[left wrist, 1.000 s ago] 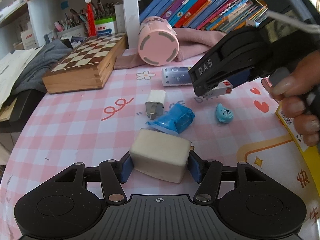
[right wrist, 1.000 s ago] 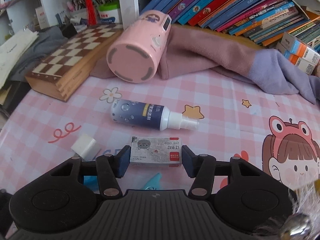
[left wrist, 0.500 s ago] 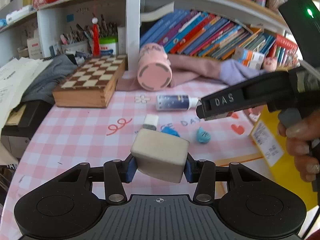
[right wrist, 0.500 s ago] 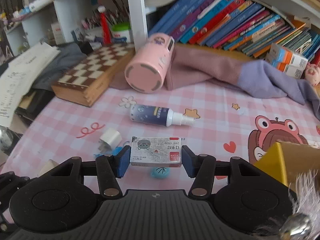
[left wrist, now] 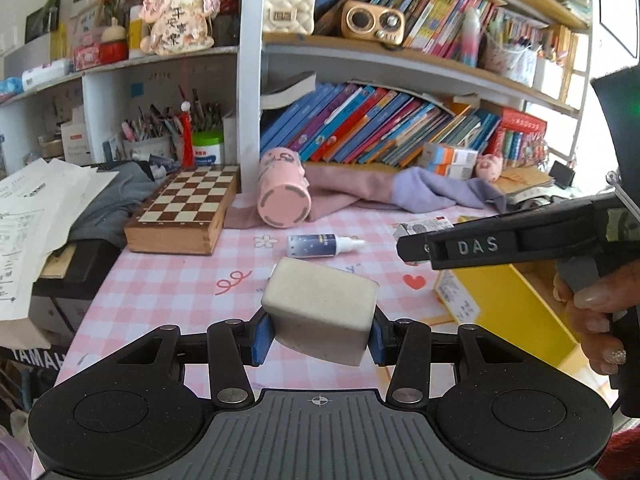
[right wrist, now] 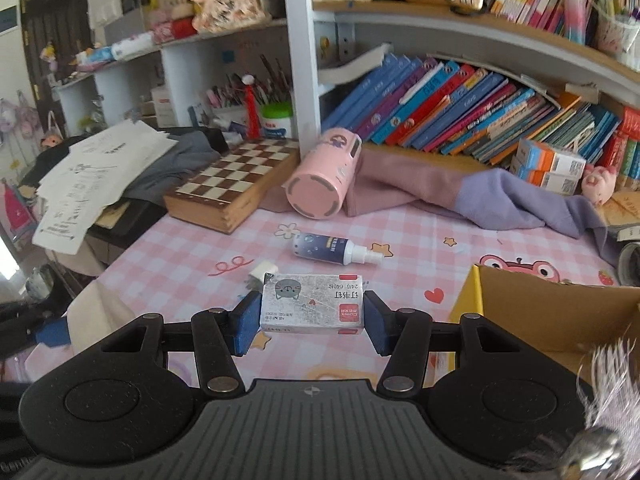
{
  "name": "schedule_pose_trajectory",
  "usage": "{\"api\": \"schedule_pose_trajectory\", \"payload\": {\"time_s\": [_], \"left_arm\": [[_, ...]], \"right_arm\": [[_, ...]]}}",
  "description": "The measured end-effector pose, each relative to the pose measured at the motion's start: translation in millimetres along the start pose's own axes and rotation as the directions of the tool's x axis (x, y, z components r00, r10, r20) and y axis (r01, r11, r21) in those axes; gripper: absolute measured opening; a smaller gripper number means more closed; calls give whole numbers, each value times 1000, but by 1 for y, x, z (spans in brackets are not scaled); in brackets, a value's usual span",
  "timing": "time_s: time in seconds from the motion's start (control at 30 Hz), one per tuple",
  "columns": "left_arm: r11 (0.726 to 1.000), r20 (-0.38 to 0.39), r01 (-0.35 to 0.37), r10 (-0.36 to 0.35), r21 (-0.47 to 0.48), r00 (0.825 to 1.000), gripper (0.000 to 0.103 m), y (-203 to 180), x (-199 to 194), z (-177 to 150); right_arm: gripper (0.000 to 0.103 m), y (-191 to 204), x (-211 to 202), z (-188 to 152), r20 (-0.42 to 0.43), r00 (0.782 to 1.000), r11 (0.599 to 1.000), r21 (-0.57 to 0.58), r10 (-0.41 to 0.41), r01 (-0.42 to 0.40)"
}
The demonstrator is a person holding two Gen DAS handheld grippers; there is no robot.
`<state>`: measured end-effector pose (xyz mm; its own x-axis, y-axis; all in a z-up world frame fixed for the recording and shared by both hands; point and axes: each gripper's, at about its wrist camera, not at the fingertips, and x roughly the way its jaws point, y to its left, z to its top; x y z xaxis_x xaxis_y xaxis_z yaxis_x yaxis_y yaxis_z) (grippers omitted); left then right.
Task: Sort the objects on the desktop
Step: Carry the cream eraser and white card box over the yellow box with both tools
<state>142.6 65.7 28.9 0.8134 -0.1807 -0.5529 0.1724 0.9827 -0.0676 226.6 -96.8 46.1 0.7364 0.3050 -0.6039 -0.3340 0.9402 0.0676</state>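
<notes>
Left gripper (left wrist: 320, 334): clamps matte cream block (left wrist: 320, 312). Right gripper (right wrist: 308, 318): clamps glossy staple box (right wrist: 312, 305), beside yellow carton's rim (right wrist: 466, 296).

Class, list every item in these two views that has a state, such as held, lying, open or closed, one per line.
left gripper: shut on the eraser
eraser: held off the table
right gripper: shut on the staple box
staple box: held off the table
spray bottle: lying on its side
pink cup: tipped over
chessboard box: closed
yellow box: open
</notes>
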Motion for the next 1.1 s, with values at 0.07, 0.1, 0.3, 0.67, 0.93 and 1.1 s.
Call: {"api": "schedule_pose_trajectory", "payload": {"time_s": [0.07, 0.1, 0.3, 0.67, 0.93, 1.1], "left_arm": [[1000, 8, 6, -6, -3, 1000, 45, -2, -13, -4], [1000, 13, 7, -7, -2, 1000, 45, -3, -20, -7], [1000, 13, 29, -29, 2, 999, 45, -14, -54, -28], [997, 8, 70, -70, 41, 998, 45, -35, -97, -55], [990, -12, 129, -129, 61, 992, 45, -54, -111, -71], [978, -13, 181, -180, 100, 983, 45, -71, -114, -73]], "right_arm": [[51, 5, -16, -7, 11, 1000, 1000, -19, -6, 6], [51, 8, -24, -12, 17, 1000, 999, -30, -11, 11], [51, 24, -65, -45, 24, 999, 998, -60, -27, 29], [51, 46, -118, -95, 24, 999, 998, -49, -47, 48], [51, 37, -149, -122, 11, 993, 993, 12, -116, 116], [51, 27, -166, -134, 5, 987, 986, 48, -158, 158]]}}
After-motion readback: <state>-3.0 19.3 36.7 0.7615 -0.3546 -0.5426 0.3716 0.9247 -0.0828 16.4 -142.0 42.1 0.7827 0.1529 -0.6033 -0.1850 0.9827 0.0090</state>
